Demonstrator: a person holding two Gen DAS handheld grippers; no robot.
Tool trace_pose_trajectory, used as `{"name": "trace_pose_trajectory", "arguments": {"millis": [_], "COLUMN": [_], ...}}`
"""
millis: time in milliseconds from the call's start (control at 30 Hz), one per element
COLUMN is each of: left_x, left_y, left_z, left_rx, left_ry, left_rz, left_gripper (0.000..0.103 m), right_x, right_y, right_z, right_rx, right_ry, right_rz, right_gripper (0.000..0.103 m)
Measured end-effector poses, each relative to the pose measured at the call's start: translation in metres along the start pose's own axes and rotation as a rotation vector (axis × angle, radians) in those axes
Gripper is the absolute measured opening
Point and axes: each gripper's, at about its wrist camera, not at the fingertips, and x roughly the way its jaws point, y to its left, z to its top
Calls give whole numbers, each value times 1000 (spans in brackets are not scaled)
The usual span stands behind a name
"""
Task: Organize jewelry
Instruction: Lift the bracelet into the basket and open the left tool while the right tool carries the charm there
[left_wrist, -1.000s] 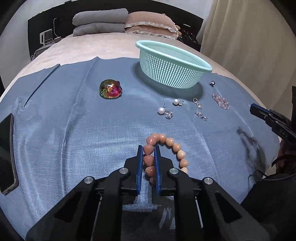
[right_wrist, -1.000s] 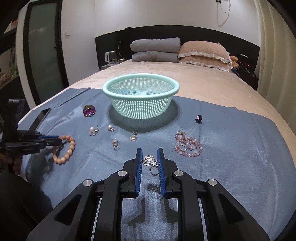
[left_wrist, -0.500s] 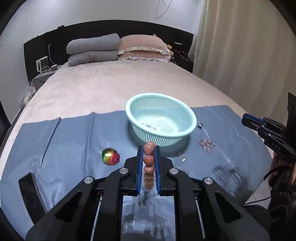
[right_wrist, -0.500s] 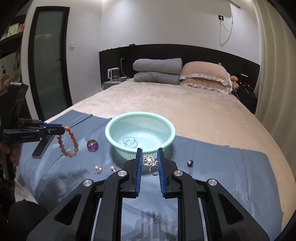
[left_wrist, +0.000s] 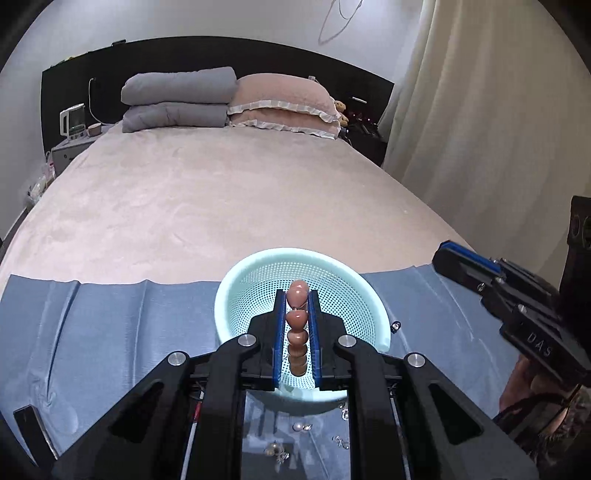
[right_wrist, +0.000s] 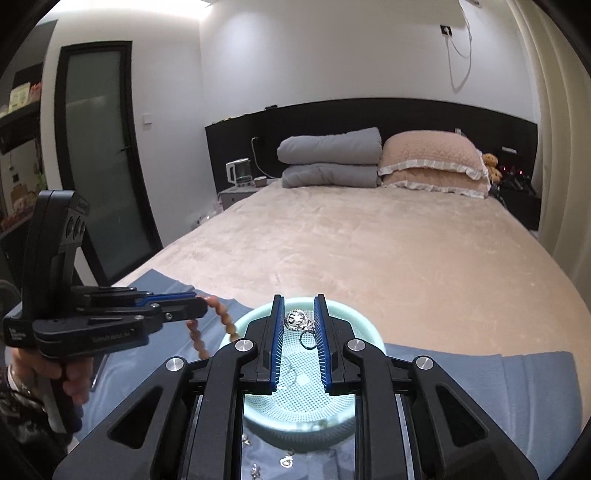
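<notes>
Left gripper (left_wrist: 296, 295) pinched the bead bracelet (left_wrist: 297, 325), hanging above the basket (left_wrist: 373, 306). Right gripper (right_wrist: 299, 310) pinched a silver ring charm (right_wrist: 298, 319), basket directly beneath its fingers, over the blue cloth (left_wrist: 110, 325).

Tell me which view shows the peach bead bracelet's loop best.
Right wrist view: the bead bracelet hangs from the left gripper as an open loop. The left wrist view shows it only edge-on, a column of beads between the fingers.
</notes>
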Motion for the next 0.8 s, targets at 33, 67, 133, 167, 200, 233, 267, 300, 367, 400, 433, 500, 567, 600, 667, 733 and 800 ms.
{"name": "trace_pose_trajectory", "arguments": {"millis": [33, 67, 133, 167, 200, 233, 267, 300, 367, 400, 433, 500, 567, 600, 667, 733, 800], "left_x": [11, 22, 45, 57, 66, 69, 70, 69, 66, 65, 63, 62, 62, 63, 63, 63, 65], "left_y": [1, 1, 1, 0, -3, -5, -5, -6, -6, -6, -5, -6, -8, -8, -8, -6, -7], "left_z": [0, -3, -13, -19, -22, -24, -25, -25, -25, -26, -27, -28, -29, -29, -29, -29, -28], "left_rx": [-17, -38, -64, -55, -28, -7, 1, 4, 6, 8, 5, 4, 13, 14, 15, 6, 4], "left_ry": [10, 22, 47, 76, 104, 107, 108, 107, 94, 95, 92, 92, 97, 101, 104, 103, 107], "left_rz": [-3, -15, -26, -12, 11, 27, 28, 25, 31, 28, 24, 20, 31, 37, 41, 40, 37], "left_gripper": [12, 12, 12, 12, 12, 12, 12, 12, 12, 12, 12, 12, 12, 12, 12, 12, 12], "right_x": [11, 22, 41, 48, 54, 59, 64, 66, 71, 72, 71, 70, 68, 68, 68, 69, 71], "right_y": [-3, -7, -14, -19, -23, -26, -27, -26, -24, -21, -19, -18, -16, -16, -17, -19, -20], "right_z": [-4, -10, -24, -31, -36, -40, -43, -45, -46, -47, -47, -48, -47, -47, -48, -48, -48], "right_rx": [16, 33, 54, 72, 94, 110, 114, 109, 101, 87, 76, 83, 75, 78, 81, 83, 84], "right_ry": [21, 47, 95, 113, 125, 141, 154, 155, 169, 171, 170, 172, 170, 171, 177, 183, 189], "right_rz": [-2, 1, -16, -15, -9, -4, -1, 0, 6, -2, -8, 6, -4, 0, 0, -3, -6], "right_gripper": [16, 16, 16, 16, 16, 16, 16, 16, 16, 16, 16, 16, 16, 16, 16, 16, 17]}}
